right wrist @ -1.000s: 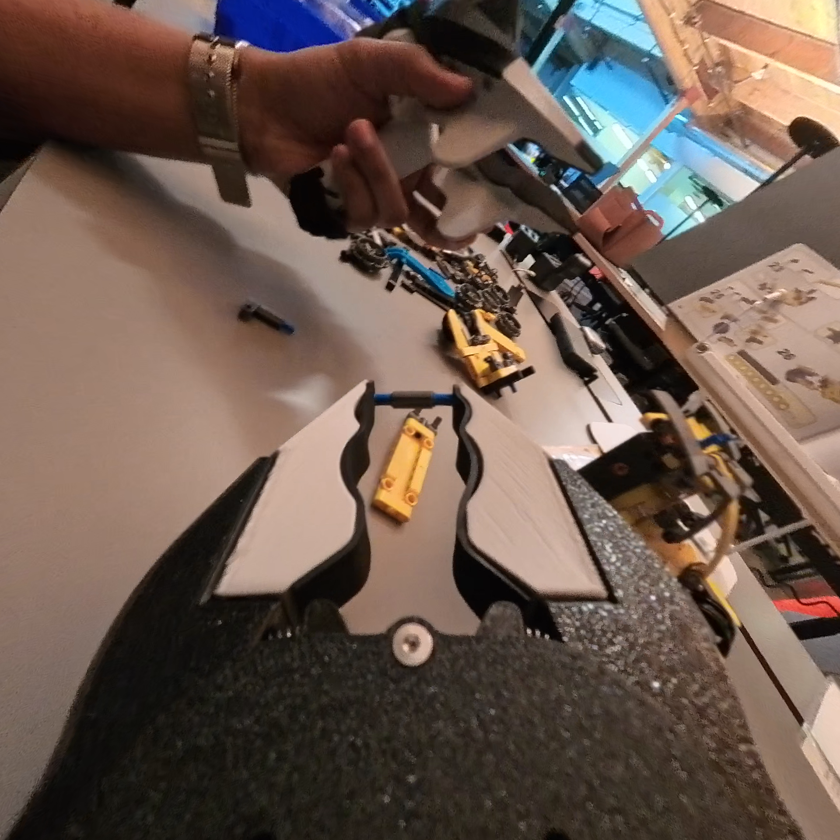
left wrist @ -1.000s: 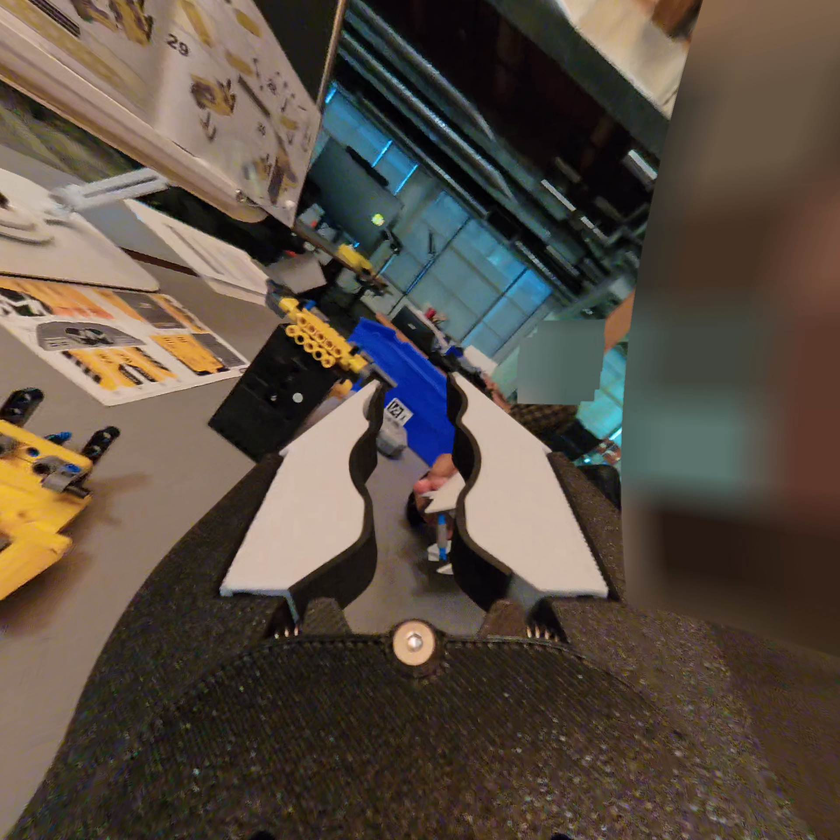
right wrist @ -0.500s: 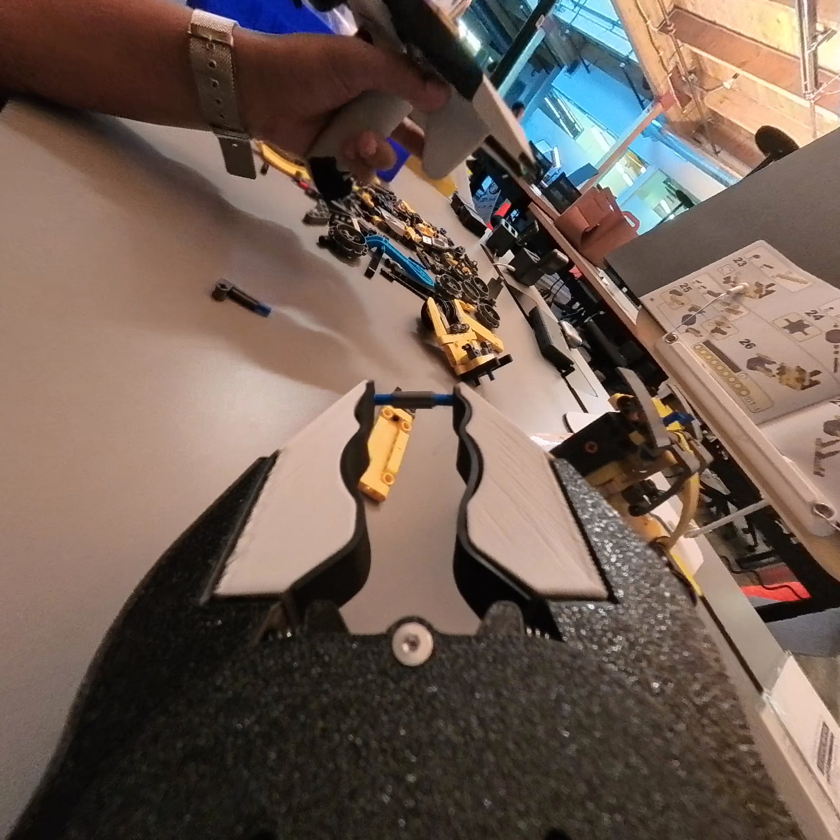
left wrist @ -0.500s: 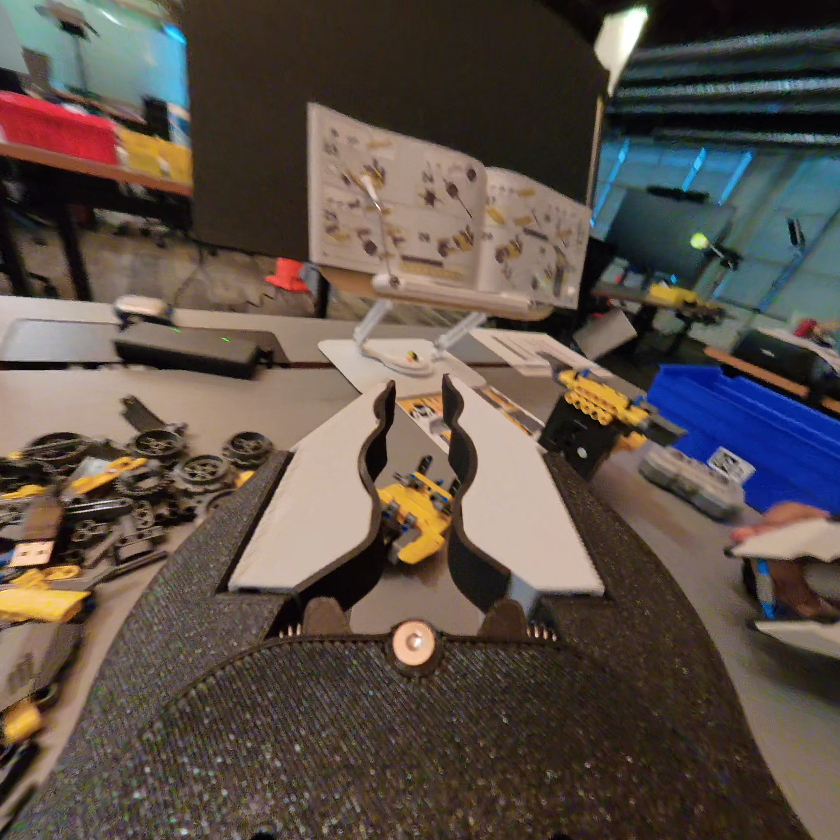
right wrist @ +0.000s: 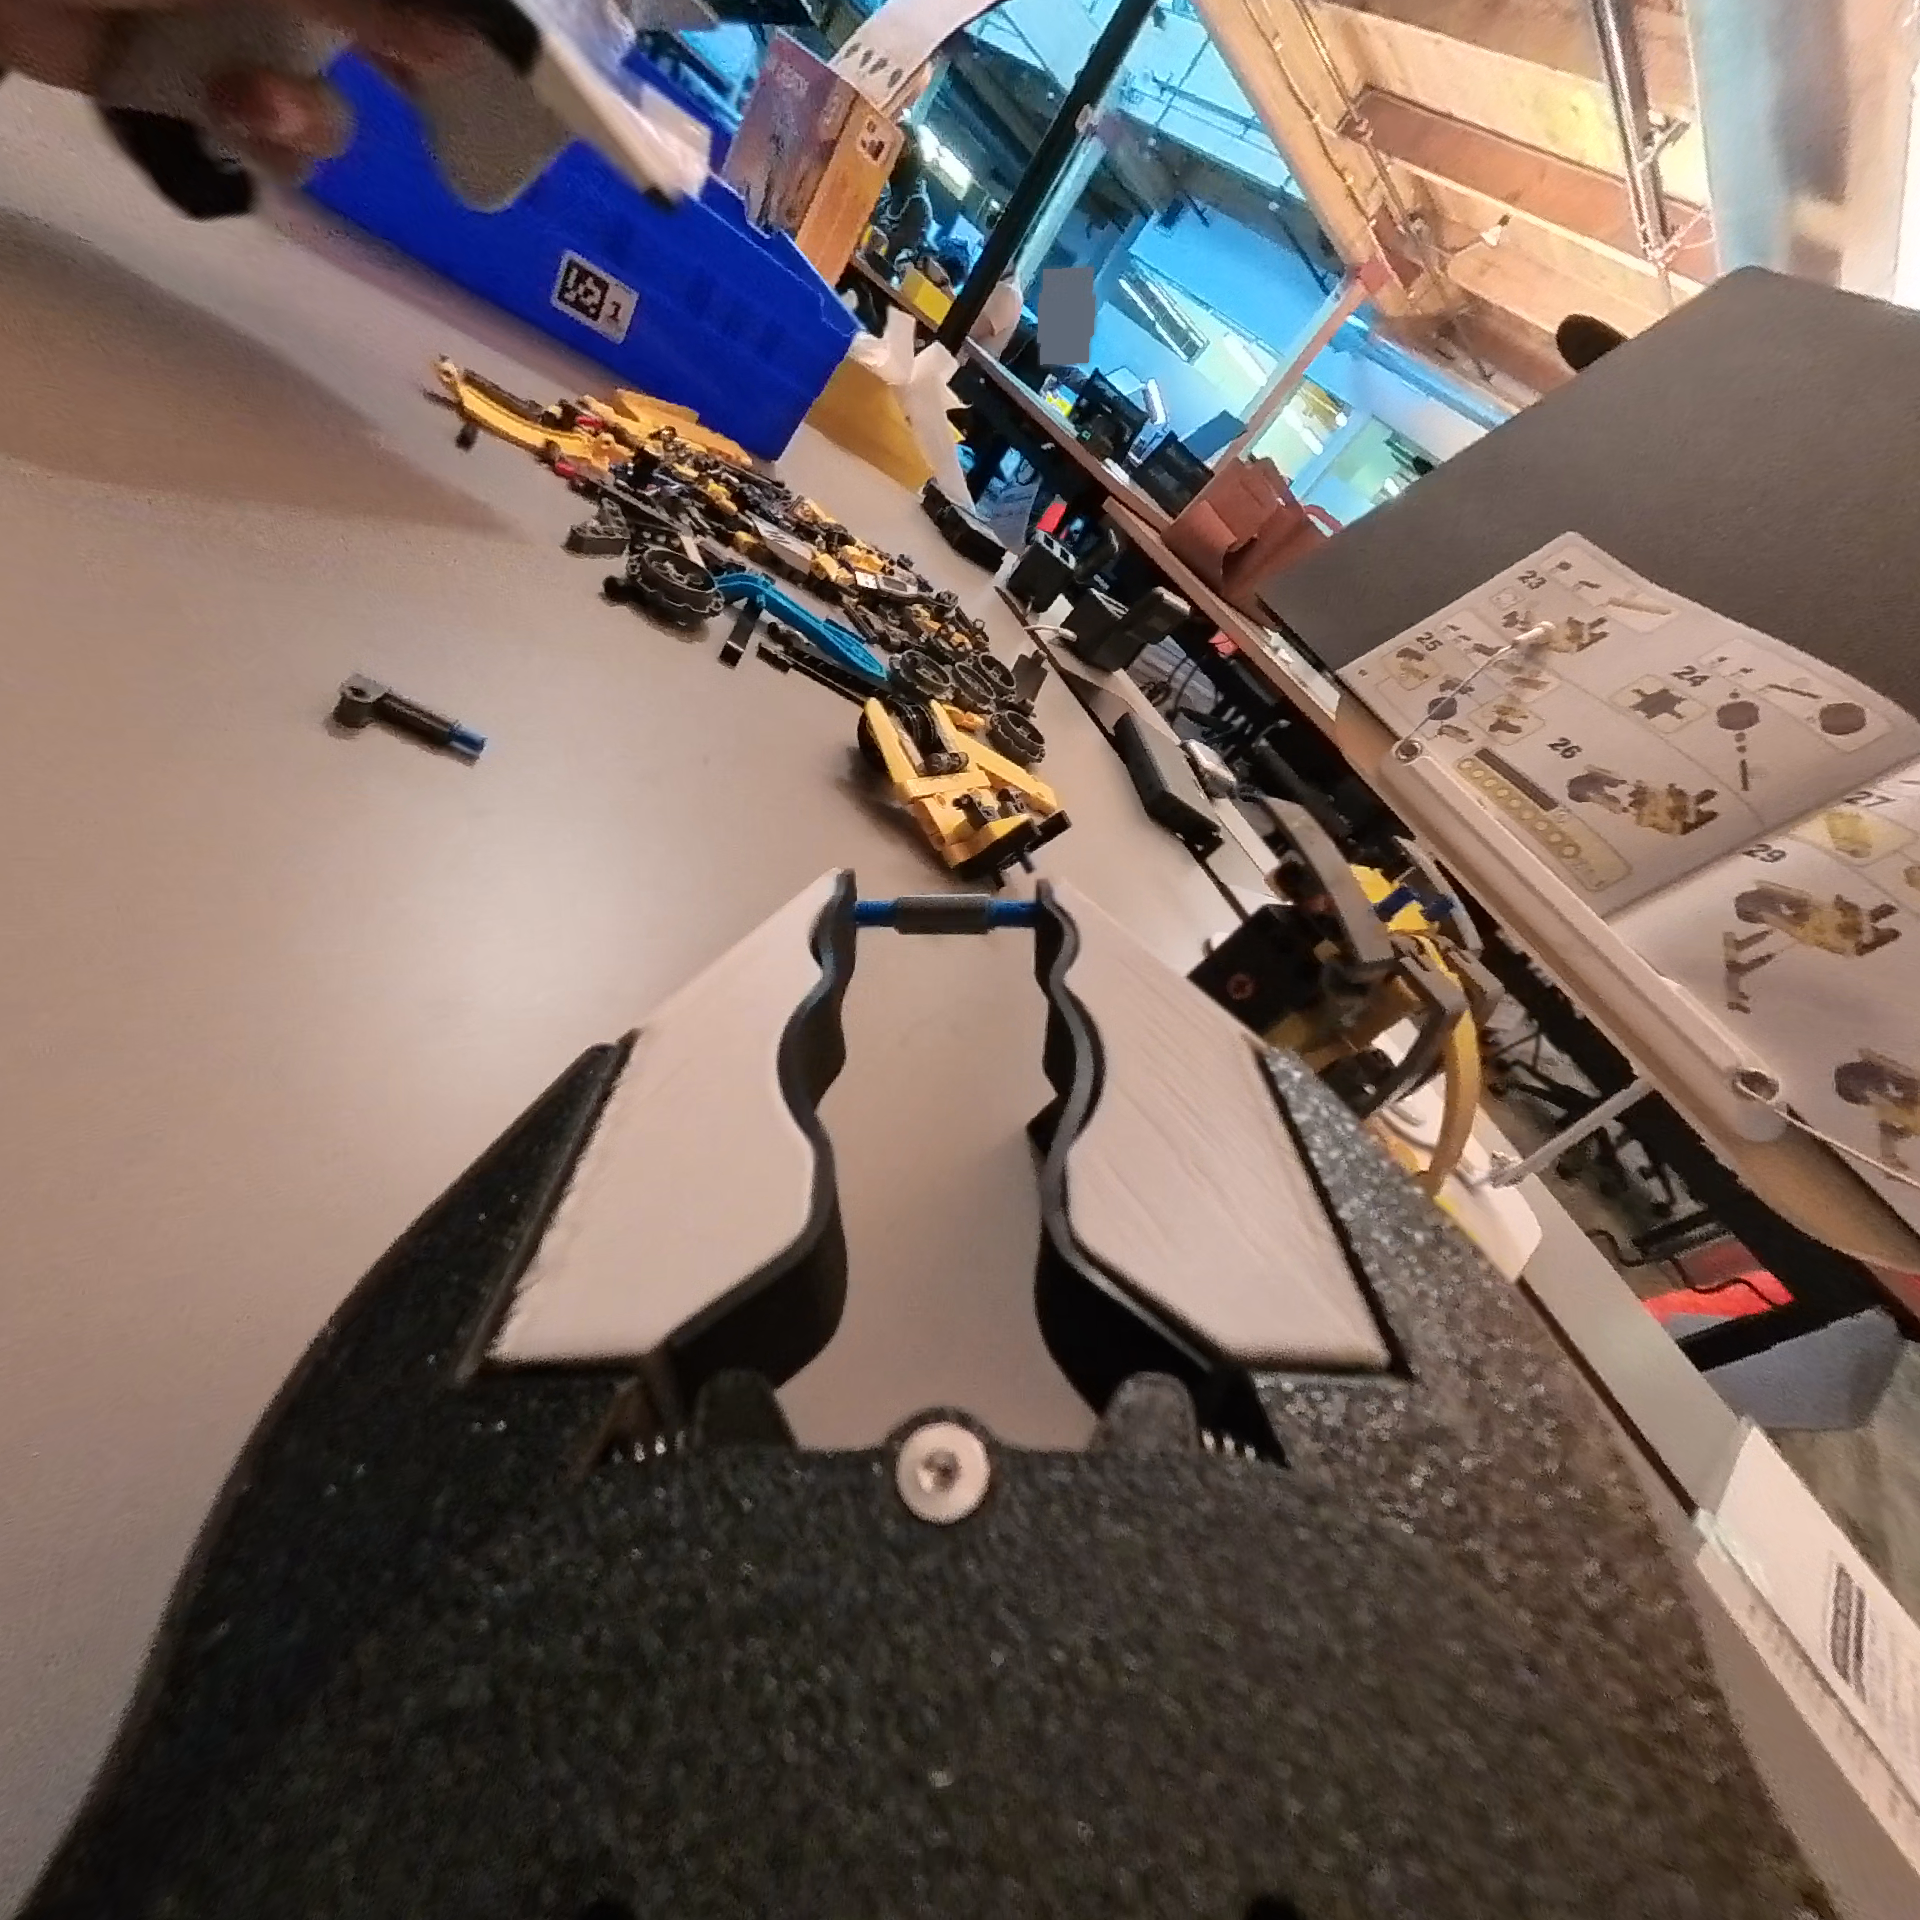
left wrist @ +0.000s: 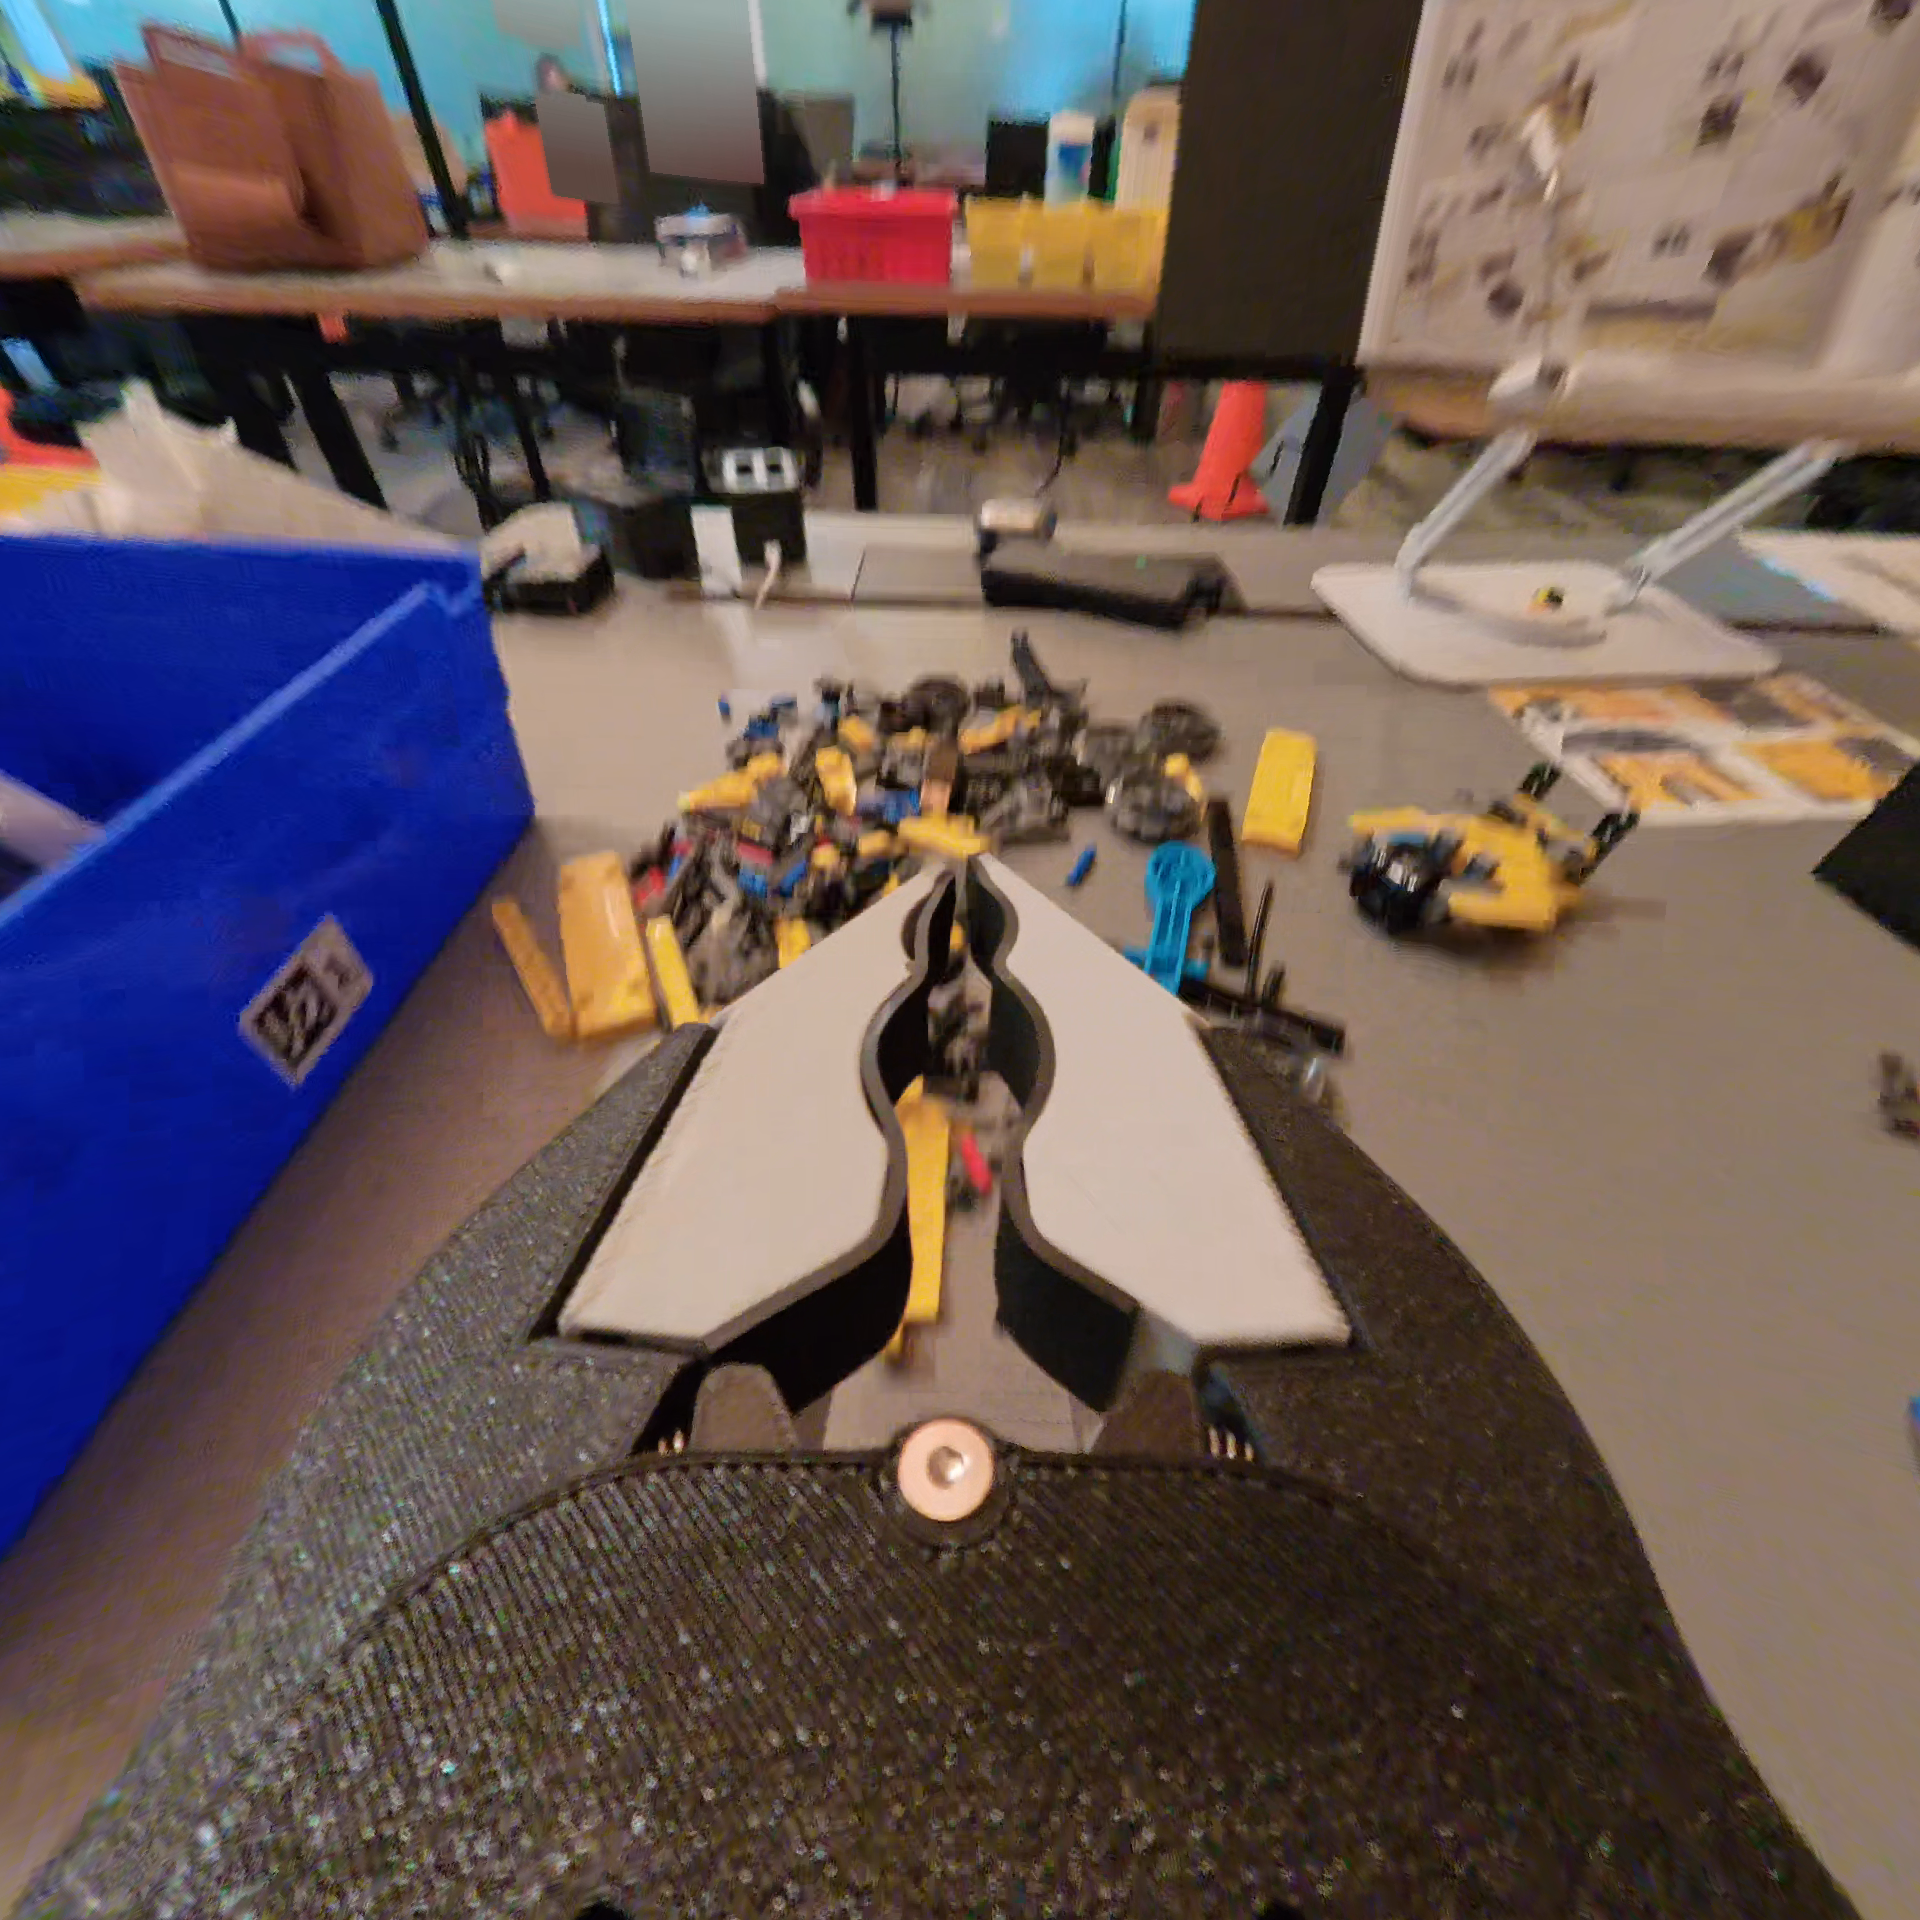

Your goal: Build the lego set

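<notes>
Grey surface below me, workshop benches behind. My left gripper hovers over the heap of yellow and black building-toy parts, fingers together at the tips, blue plastic bin just beside. My right gripper has its 2 fingers clamped on a thin blue-and-black axle pin, above the surface.

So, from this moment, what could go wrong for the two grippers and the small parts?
The right gripper pinches a thin blue and black axle only by its two ends at the very fingertips; it might slip or pop out.

The left gripper, tips nearly together, hovers over the loose pile of parts; descending, it could scatter them, some toward the blue bin.
</notes>
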Motion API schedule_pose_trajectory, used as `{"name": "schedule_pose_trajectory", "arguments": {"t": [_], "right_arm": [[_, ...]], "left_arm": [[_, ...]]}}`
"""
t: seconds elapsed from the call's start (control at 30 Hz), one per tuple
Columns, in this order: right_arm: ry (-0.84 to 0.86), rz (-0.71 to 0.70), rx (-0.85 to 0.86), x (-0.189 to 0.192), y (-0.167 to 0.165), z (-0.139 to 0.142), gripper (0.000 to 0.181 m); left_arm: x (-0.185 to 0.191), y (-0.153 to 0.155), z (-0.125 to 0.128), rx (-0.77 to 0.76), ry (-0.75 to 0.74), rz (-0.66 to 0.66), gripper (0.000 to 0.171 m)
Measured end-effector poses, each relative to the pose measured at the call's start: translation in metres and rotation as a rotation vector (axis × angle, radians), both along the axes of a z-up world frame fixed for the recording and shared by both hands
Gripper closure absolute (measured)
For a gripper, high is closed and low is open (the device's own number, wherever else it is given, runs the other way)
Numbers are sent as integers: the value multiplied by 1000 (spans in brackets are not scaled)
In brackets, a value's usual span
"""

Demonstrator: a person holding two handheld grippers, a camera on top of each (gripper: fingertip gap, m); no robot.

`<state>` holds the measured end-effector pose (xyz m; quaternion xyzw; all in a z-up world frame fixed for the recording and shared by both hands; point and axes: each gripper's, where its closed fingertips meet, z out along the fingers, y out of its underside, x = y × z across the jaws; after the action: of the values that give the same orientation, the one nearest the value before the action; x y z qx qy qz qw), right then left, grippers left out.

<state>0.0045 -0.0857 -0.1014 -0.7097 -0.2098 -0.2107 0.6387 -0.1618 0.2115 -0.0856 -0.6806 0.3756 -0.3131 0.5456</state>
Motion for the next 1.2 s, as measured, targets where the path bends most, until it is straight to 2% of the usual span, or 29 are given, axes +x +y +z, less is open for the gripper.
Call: {"name": "schedule_pose_trajectory", "arguments": {"t": [0.07,0.13,0.27,0.4,0.5,0.67,0.9,1.2], "right_arm": [[5,-12,10,4,2,1,147],[2,-32,31,8,2,4,147],[-30,-56,33,8,5,2,147],[-62,-65,27,8,7,0,148],[-53,-86,76,11,4,7,147],[10,-96,104,22,2,13,148],[37,-111,104,31,1,14,148],[17,-137,86,38,1,11,148]], "left_arm": [[-15,-2,-23,-32,87,-4,171],[-29,8,-36,-66,134,20,171],[-35,22,-35,-149,78,23,171],[-32,36,-44,-112,117,72,171],[-22,29,-43,-135,92,-3,171],[-20,34,-53,-273,78,-34,171],[-13,26,-57,-213,149,-64,169],[-10,24,-64,-301,156,-110,156]]}}
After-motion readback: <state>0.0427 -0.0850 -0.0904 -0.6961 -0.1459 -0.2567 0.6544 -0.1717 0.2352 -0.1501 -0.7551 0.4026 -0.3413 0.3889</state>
